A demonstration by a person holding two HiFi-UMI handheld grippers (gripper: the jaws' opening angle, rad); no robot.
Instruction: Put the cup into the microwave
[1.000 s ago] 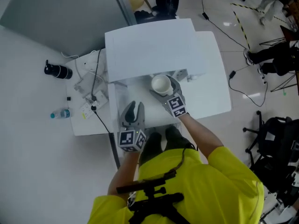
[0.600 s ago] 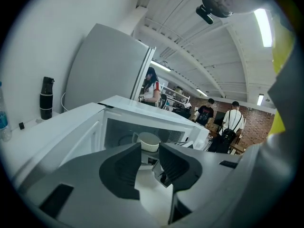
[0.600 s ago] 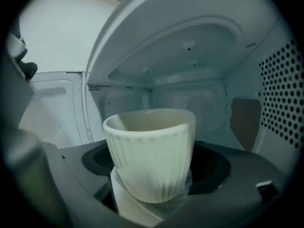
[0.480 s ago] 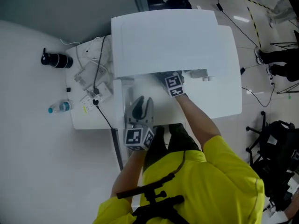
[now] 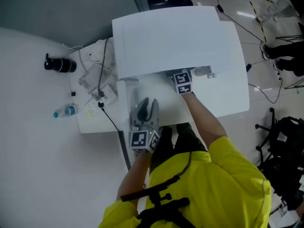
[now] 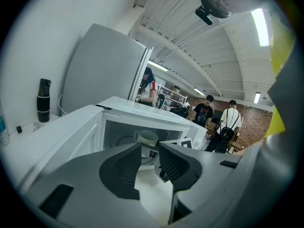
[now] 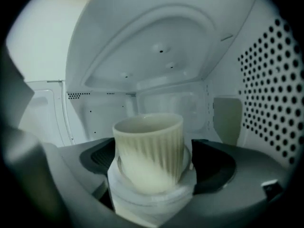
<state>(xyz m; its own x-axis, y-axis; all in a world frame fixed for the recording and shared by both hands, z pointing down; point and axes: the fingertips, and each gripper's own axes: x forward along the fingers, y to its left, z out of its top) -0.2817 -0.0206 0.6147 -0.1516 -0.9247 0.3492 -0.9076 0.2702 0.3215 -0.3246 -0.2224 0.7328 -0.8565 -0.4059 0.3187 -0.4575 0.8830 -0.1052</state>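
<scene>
Microwave walls [image 7: 156,56] surround the cup [image 7: 149,146], standing between jaws of the right hand-held gripper [image 7: 153,163], just opening wider.

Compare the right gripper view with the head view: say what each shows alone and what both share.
Only the right gripper view: the cup standing upright between the right gripper's jaws, which have just been opening, and the perforated inner wall of the microwave. Only the head view: the left gripper, a black bottle, a water bottle and the person's yellow top. Both: the microwave and the right gripper reaching into it.
</scene>
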